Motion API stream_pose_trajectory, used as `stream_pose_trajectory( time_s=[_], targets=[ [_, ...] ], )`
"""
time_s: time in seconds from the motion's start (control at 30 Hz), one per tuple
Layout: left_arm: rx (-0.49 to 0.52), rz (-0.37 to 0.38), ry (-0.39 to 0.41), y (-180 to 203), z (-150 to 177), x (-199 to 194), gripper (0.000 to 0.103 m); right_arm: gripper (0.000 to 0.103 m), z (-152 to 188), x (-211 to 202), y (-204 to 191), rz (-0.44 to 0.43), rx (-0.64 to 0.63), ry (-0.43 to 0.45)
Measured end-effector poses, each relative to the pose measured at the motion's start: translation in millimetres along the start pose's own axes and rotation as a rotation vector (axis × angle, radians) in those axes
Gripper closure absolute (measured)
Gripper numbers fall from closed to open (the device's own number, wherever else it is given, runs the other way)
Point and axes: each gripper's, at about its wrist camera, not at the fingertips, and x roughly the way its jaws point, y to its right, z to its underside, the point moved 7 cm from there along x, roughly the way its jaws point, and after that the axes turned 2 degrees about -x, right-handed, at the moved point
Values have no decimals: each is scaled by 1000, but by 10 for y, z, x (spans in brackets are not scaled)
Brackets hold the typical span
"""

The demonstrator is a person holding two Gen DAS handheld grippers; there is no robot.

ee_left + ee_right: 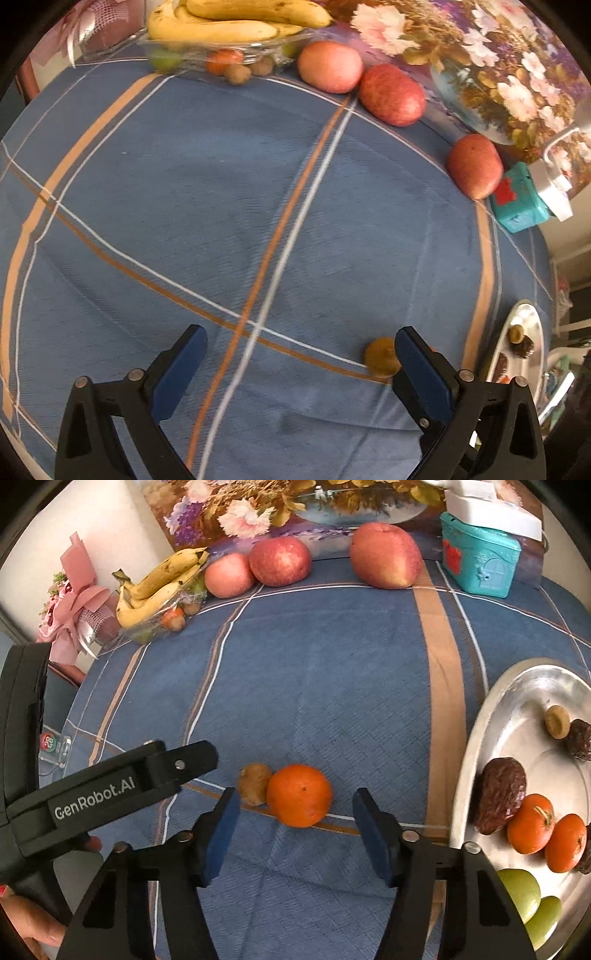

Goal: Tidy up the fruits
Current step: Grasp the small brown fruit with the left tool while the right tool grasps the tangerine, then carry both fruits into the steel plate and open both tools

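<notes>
Both views: heavy fisheye, straight stripes on the tablecloth [258, 206] bow outward, black vignette in the corners. Left wrist view is dimmer, warm cast, soft motion blur across the cloth and the kiwi [380, 355]. Right wrist view is brighter and sharper, strong glare on the silver tray [532, 686] at right. Shadows soft, short, under the orange [299, 795].

right gripper [295, 830] jaws spread before orange [299, 795] touching kiwi [254, 783].
</notes>
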Motion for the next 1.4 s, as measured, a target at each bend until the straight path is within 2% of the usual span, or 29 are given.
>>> stream_pose_trajectory(
  time_s=[0.03,0.1,0.13,0.17,0.3,0.47,0.67,0.73,0.9,1.0,1.13,1.27,1.4],
  targets=[
    [4,4,0,10,-27,-21,1,55,0,6,-8,-4,-1,1],
    [23,22,1,91,-15,-26,2,61,-2,14,1,2,2,3],
    [28,29,0,102,-18,-22,6,65,0,8,17,5,5,3],
    [36,42,-4,145,-8,-18,13,65,2,-2,33,4,11,4],
    [51,83,-35,266,19,37,26,65,15,-38,109,2,32,-1],
    [60,130,-66,388,89,60,60,65,30,-63,176,16,37,-6],
    [79,154,-60,502,76,44,84,65,38,-69,217,22,46,-6],
    [81,150,-44,505,58,6,88,65,49,-84,232,24,47,-7],
    [64,141,-37,451,45,29,87,66,48,-128,221,25,43,0],
    [55,162,-44,421,65,43,85,66,52,-173,206,25,37,7],
    [59,160,-56,437,90,101,68,66,60,-212,201,25,30,12],
    [38,198,-87,492,132,174,67,66,67,-211,220,27,33,10],
    [57,190,-88,542,171,186,69,66,64,-215,234,27,37,11]
  ],
)
